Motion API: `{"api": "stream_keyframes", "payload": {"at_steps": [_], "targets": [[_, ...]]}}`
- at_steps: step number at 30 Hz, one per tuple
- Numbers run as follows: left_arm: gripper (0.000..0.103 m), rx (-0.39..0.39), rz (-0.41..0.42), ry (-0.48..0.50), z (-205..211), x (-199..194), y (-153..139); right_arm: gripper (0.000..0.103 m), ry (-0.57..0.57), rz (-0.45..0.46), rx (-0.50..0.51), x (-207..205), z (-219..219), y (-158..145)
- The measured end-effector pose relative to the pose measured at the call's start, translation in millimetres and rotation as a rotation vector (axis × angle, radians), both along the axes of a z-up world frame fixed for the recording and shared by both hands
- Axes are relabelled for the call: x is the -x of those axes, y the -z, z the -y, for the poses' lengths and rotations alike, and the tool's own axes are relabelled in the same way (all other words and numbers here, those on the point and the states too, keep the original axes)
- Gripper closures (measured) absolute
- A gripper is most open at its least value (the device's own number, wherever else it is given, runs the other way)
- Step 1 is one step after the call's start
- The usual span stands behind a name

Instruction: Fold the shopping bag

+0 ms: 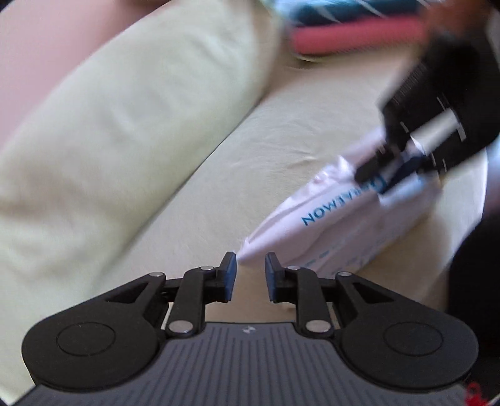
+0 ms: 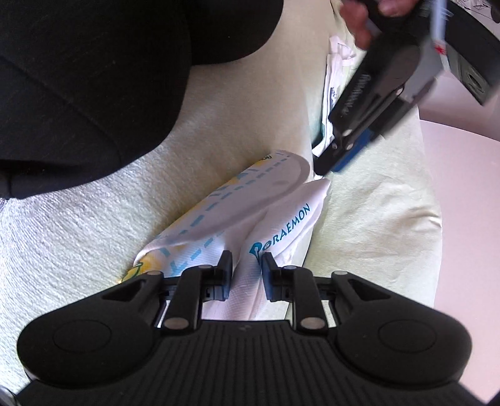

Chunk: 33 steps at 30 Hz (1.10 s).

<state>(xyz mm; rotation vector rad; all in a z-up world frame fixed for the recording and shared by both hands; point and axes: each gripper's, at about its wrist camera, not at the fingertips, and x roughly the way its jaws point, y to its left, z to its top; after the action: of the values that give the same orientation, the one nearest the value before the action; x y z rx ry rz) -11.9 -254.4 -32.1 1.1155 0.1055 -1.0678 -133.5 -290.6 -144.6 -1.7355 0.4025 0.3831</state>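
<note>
Both grippers are at work over a pale yellow-green sofa seat point(image 1: 200, 200). On the person's right, the right gripper point(image 2: 247, 274) has its two fingers closed on a fold of the white shopping bag point(image 2: 250, 206); the cloth fills the narrow gap between the pads, and the blue printed lettering runs up from just past the fingertips. From the left wrist view the same right gripper point(image 1: 372, 171) reaches in from the upper right, blurred, with the bag point(image 1: 328, 225) hanging down from its tip.

Across from it, the left gripper point(image 1: 250, 274) stands partly open with nothing between its pads. A pointed corner of the bag lies just beyond its fingertips, near the gap but apart from both pads. In the right wrist view the left gripper point(image 2: 337, 156) comes in from the upper right, its blue-padded tip close to the far corner of the bag; a hand point(image 2: 362, 18) grips its body at the top edge.

As for the bag, it lies on the seat cushion, gathered lengthwise into two long folds: one with dashed blue lines and a yellow patch at its near end, the other plain white with the lettering. A long bolster point(image 1: 125, 109) in the same pale cover lies beside it, and a pink wall point(image 1: 34, 62) shows behind. Dark clothing point(image 2: 78, 78) of the person fills the upper left of the right wrist view.
</note>
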Motion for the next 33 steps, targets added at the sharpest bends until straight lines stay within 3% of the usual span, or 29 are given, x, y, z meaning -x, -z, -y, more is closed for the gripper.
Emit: {"api": "stream_keyframes", "payload": {"at_steps": [3,7,10,14,16,17,19,20,21,24,30,33], "targets": [[0.07,-0.07,0.096,0.129,1.6,1.6,9.8,0.083,-0.003,-0.006,0.007,-1.0,1.2,-0.4],[0.084,-0.163,0.157,0.249,-1.9,-1.6,22.6,0.083,0.009,-0.012,-0.013,-2.3,0.7,-5.3],[0.088,-0.216,0.146,0.305,-8.5,-5.8,31.6,0.084,0.079,-0.051,-0.16,-6.6,-5.0,-21.1],[0.092,-0.237,0.152,0.34,-10.8,-7.0,47.9,0.083,0.356,-0.199,-0.684,-33.2,2.3,-68.6],[0.092,-0.233,0.153,0.344,-12.0,-8.3,50.5,0.083,0.452,-0.225,-0.85,-42.9,8.7,-82.0],[0.092,-0.23,0.145,0.34,-11.7,-9.7,51.6,0.084,0.514,-0.252,-0.991,-48.6,16.5,-93.2],[0.093,-0.229,0.149,0.342,-9.9,-7.7,53.7,0.084,0.579,-0.243,-1.124,-51.5,26.0,-104.5],[0.093,-0.23,0.156,0.342,-9.1,-7.0,54.8,0.084,0.629,-0.237,-1.238,-54.0,34.8,-113.8],[0.093,-0.229,0.158,0.34,-8.7,-6.4,55.1,0.083,0.688,-0.208,-1.376,-55.4,45.0,-122.5],[0.093,-0.225,0.167,0.339,-8.4,-5.7,57.2,0.082,0.891,-0.106,-1.608,-69.2,69.8,-128.8],[0.094,-0.22,0.177,0.343,-8.4,-4.8,60.6,0.084,1.051,-0.096,-1.606,-73.7,62.8,-102.1],[0.094,-0.222,0.179,0.354,-16.2,-1.8,64.7,0.097,1.089,-0.141,-1.662,-63.9,61.8,-86.4]]}}
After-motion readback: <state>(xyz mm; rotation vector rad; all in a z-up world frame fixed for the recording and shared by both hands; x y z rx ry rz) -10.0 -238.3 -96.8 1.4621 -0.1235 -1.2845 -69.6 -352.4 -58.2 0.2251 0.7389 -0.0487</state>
